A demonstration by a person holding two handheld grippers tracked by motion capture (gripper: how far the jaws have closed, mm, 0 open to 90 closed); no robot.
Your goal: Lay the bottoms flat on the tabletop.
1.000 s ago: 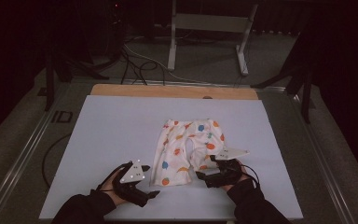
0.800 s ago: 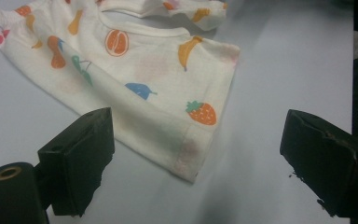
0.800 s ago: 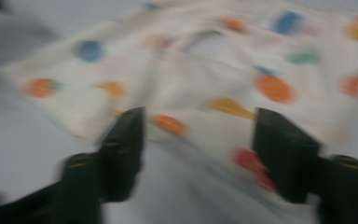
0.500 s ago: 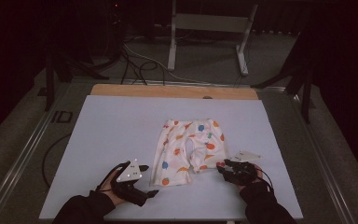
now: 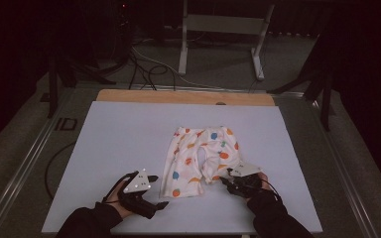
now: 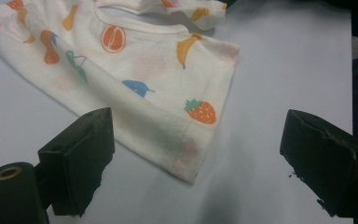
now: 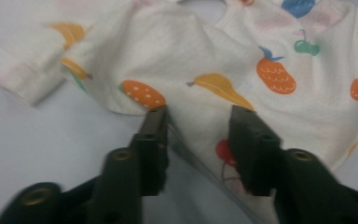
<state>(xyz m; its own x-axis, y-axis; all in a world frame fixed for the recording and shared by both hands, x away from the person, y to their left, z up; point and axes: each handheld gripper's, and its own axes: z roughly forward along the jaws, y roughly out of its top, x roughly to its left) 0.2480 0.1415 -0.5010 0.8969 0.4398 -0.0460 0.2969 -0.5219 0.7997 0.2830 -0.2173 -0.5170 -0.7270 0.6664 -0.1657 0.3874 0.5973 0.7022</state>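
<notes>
Here, fruit-printed shorts point(image 5: 202, 159) are laid flat on the white sheet point(image 5: 119, 144), toward its near edge and right of the middle. The right gripper point(image 5: 226, 184) is set at the near right leg hem; its jaws have just been closing, and the hem edge is seen between them, though whether the pads already press on the cloth cannot be told. The left gripper point(image 5: 159, 191) is held just left of the shorts, jaws wide apart, nothing gripped.

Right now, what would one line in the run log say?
item: fruit-print shorts flat on white table | right gripper: jaws just closing over shorts' hem edge, fabric between them | left gripper: open, beside other leg
</notes>
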